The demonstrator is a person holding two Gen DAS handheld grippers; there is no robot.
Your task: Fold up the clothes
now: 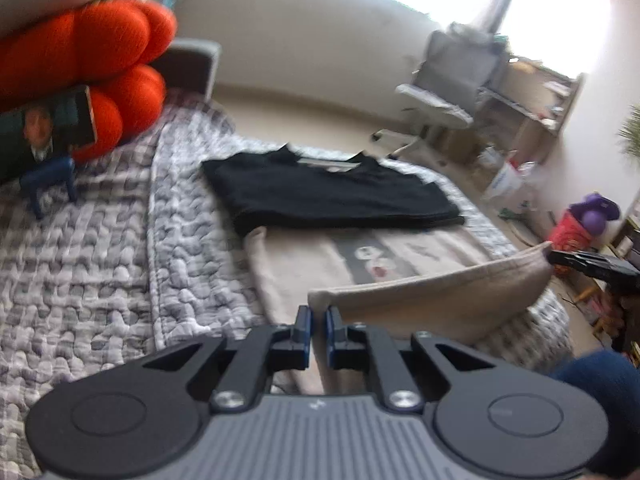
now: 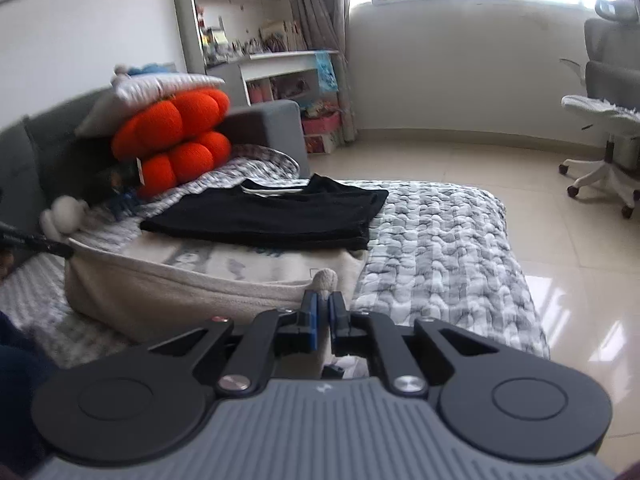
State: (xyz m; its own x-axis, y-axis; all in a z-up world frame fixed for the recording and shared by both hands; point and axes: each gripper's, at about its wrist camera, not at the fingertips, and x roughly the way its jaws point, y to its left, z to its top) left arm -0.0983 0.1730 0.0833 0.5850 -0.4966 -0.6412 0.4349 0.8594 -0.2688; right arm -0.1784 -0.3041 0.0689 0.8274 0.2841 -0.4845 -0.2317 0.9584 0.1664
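A beige printed garment (image 1: 420,256) lies on a grey quilt, its near hem (image 1: 432,300) lifted off the bed. My left gripper (image 1: 319,312) is shut on one corner of that hem. My right gripper (image 2: 324,300) is shut on the other corner, a tuft of beige cloth (image 2: 325,279) poking out above its pads. Between the two corners the hem (image 2: 180,284) hangs stretched. The right gripper (image 1: 588,264) shows at the right edge of the left wrist view; the left gripper (image 2: 36,245) shows at the left edge of the right wrist view. A folded black shirt (image 1: 332,196) (image 2: 276,212) lies just beyond.
Orange round cushions (image 2: 180,136) and a white pillow (image 2: 152,88) are stacked at the head of the quilt (image 2: 440,240), with a small blue stand (image 1: 50,184) nearby. An office chair (image 2: 604,120) stands on the tiled floor (image 2: 560,240). Shelves (image 2: 240,20) line the far wall.
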